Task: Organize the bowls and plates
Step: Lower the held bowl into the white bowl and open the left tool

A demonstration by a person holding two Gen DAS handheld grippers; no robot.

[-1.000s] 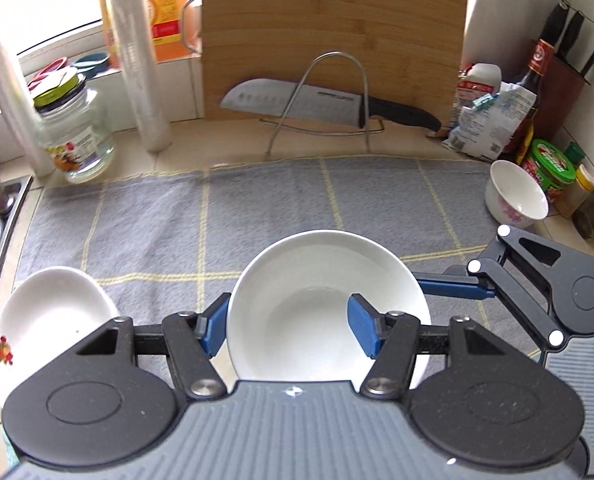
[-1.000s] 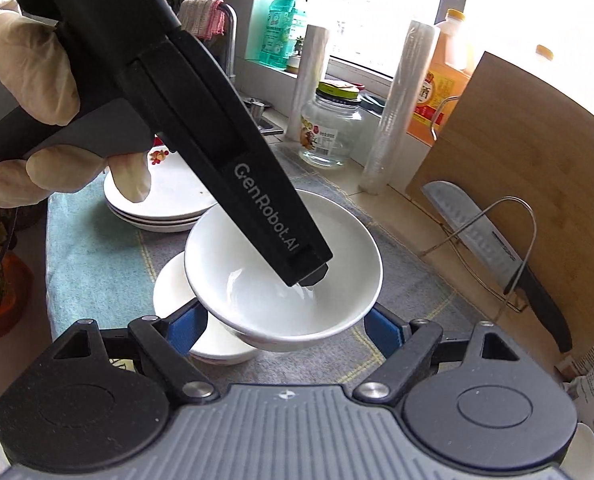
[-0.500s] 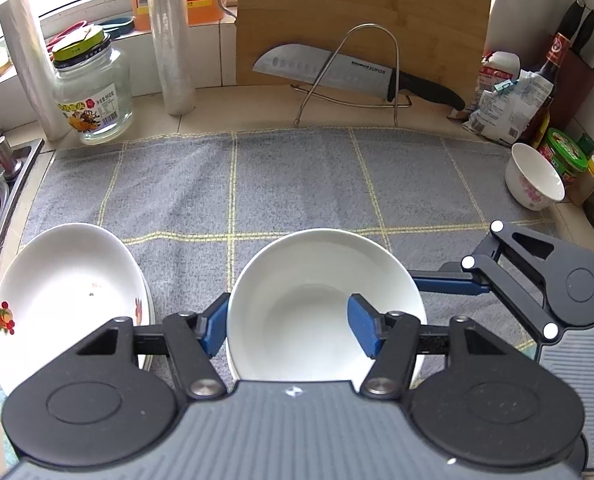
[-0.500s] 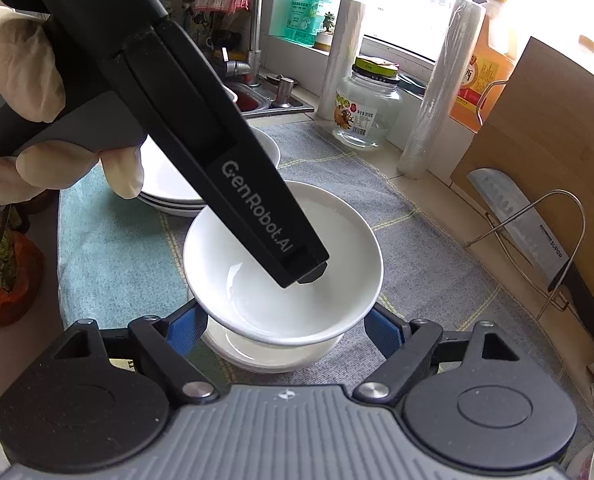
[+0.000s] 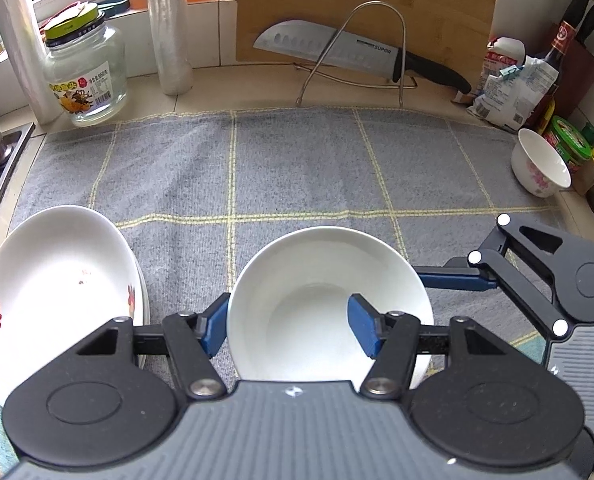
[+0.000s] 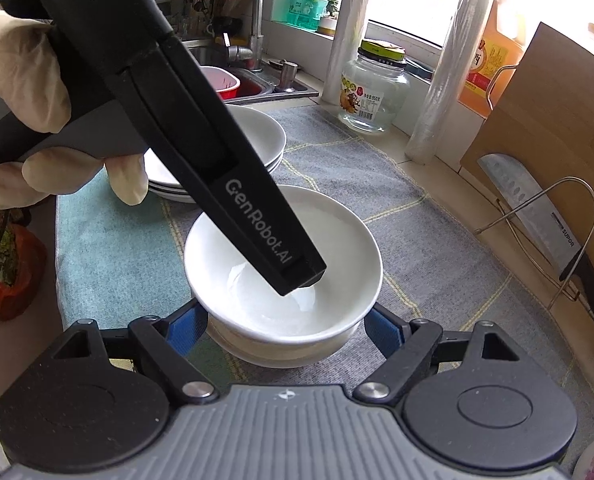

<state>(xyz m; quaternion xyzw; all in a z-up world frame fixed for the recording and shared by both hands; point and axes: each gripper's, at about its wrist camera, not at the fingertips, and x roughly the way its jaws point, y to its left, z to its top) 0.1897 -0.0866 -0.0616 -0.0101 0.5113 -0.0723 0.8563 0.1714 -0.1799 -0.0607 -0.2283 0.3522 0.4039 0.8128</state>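
Left gripper [image 5: 287,326]: jaws pinching the near wall of a white bowl [image 5: 329,304], one blue pad inside the bowl and one outside its rim. In the right wrist view the same tool's black finger reaches down into the bowl, and the bowl sits nested in a second white bowl [image 6: 281,350] beneath it, on the grey checked towel [image 5: 297,168] covering the desk. Right gripper [image 6: 285,330]: jaws spread wide, one blue pad on either side of the nested bowls; whether the pads touch them cannot be told. A gloved hand [image 6: 29,120] holds the left tool. Just to the left of the bowls stands a stack of white plates [image 5: 53,280], the top one bearing a fruit motif. Near the right edge of the towel: a small flowered bowl [image 5: 539,162]. Behind the towel: a knife [image 5: 357,56] on a wire rack before a wooden cutting board [image 5: 437,8], and a glass jar [image 5: 85,76].
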